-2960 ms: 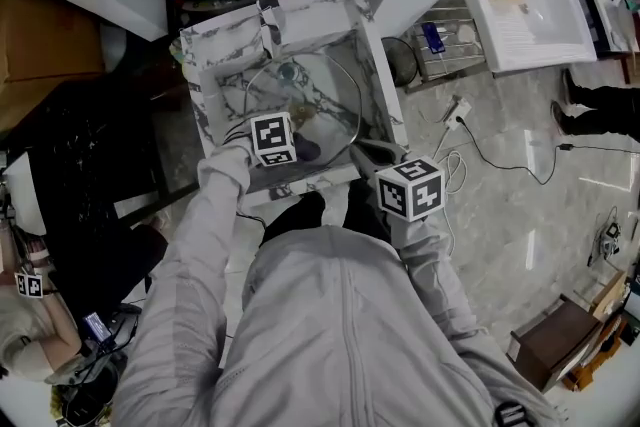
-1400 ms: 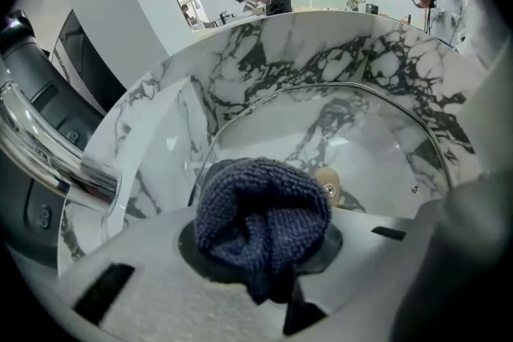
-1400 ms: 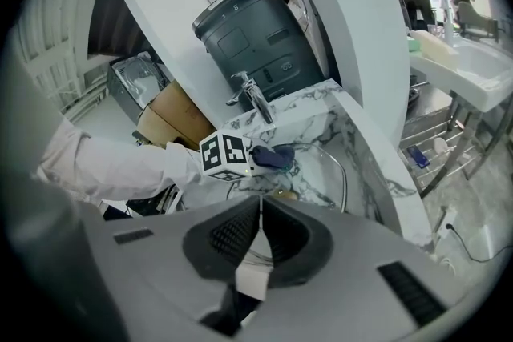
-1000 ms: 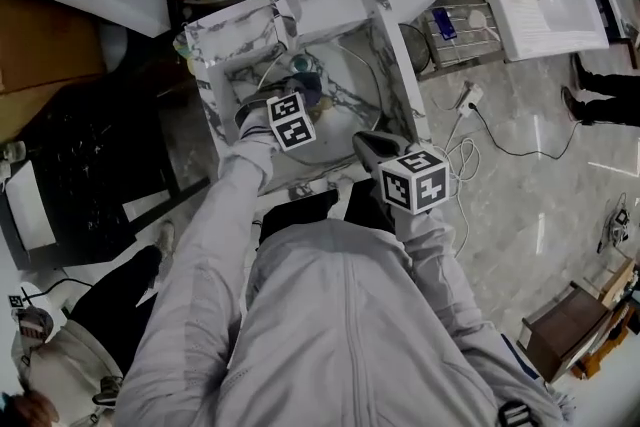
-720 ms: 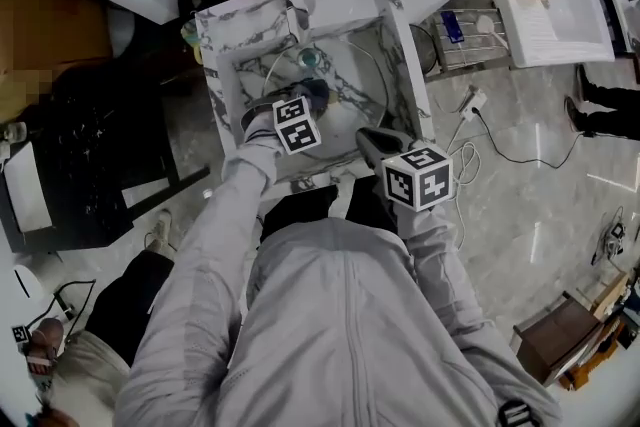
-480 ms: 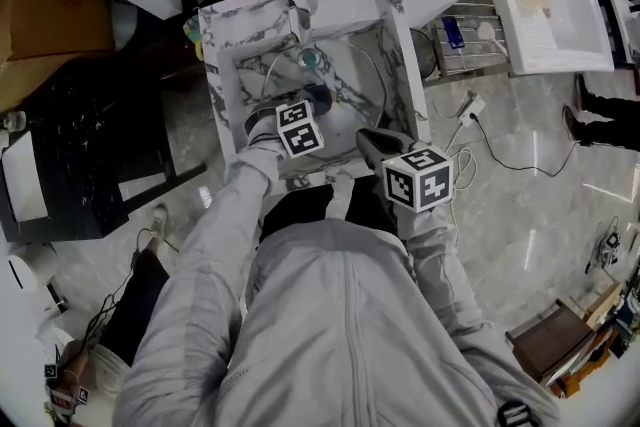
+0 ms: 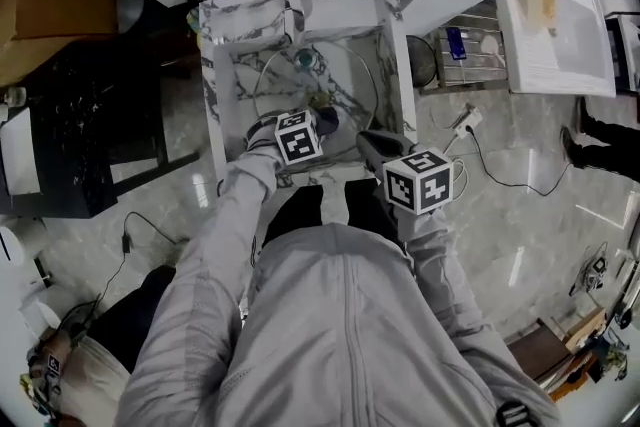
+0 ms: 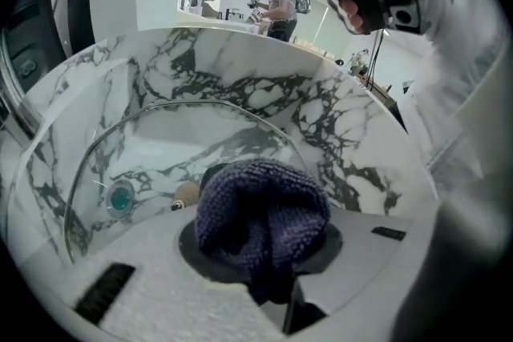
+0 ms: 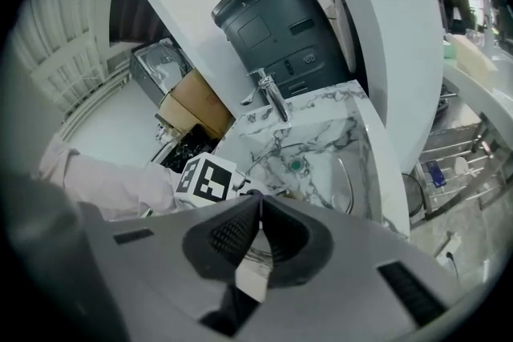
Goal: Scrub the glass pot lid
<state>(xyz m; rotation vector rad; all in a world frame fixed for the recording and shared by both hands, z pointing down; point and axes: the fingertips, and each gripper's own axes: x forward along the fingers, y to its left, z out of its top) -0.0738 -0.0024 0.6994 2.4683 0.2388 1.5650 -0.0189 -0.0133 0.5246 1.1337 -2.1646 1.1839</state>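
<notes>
Two tools, scrub step by the look of it: your left tool point(image 8: 264, 240) is clamped on the dark cloth point(image 8: 260, 204) at the glass pot lid point(image 8: 160, 140) in the sink point(image 7: 225, 25), your right tool point(image 9: 258, 236) is closed and empty, so next press and rub the glass.

Sink: marble basin point(image 7: 215, 65), beneath and around the left gripper point(image 7: 318, 123).
In it: glass pot lid point(image 7: 350, 80), just ahead of that gripper.

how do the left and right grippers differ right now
The left gripper has its jaws shut on a dark knitted cloth; the right gripper's jaws meet with nothing seen between. The left is down in the marble sink; the right sits at its front right corner. Both carry marker cubes.
</notes>
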